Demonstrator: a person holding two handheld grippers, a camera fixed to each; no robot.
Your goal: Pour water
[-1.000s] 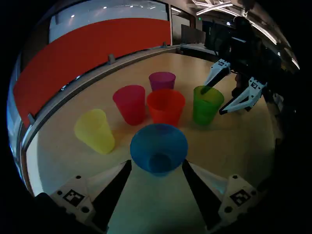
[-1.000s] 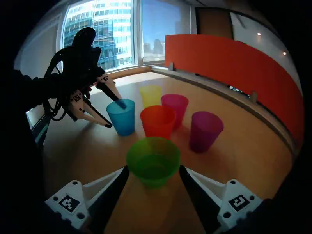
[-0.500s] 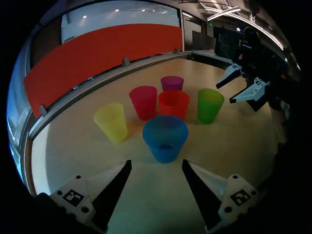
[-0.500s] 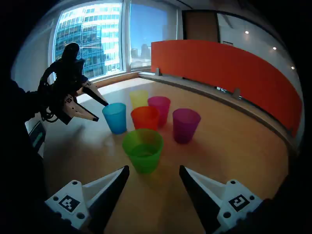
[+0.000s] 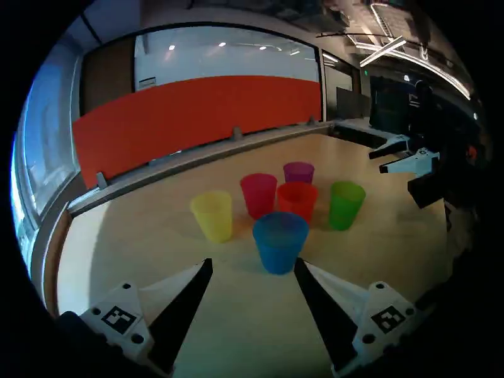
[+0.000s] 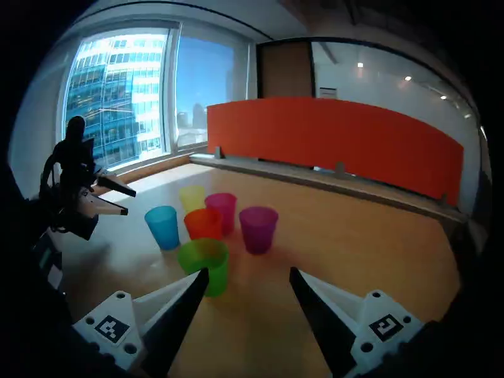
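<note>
Several plastic cups stand clustered on the wooden table (image 5: 126, 252). In the left gripper view the blue cup (image 5: 280, 242) stands just ahead of my open left gripper (image 5: 252, 269), not between its fingers. Behind it are the yellow cup (image 5: 213, 215), pink cup (image 5: 258, 194), orange cup (image 5: 297, 200), purple cup (image 5: 298, 172) and green cup (image 5: 346, 204). The right gripper (image 5: 397, 155) hovers open at the far right. In the right gripper view the green cup (image 6: 204, 264) stands ahead of my open right gripper (image 6: 247, 279), left of centre, with the blue cup (image 6: 162, 227) and the left gripper (image 6: 116, 198) farther left.
A long orange partition (image 5: 189, 120) runs along the table's far edge. Windows (image 6: 120, 107) lie to the left in the right gripper view. A dark chair or equipment (image 5: 435, 189) stands behind the right gripper. Bare tabletop (image 6: 353, 252) spreads around the cups.
Both grippers have let go of their cups and drawn back and up. The blue and green cups now stand on the table, smaller in each view.
</note>
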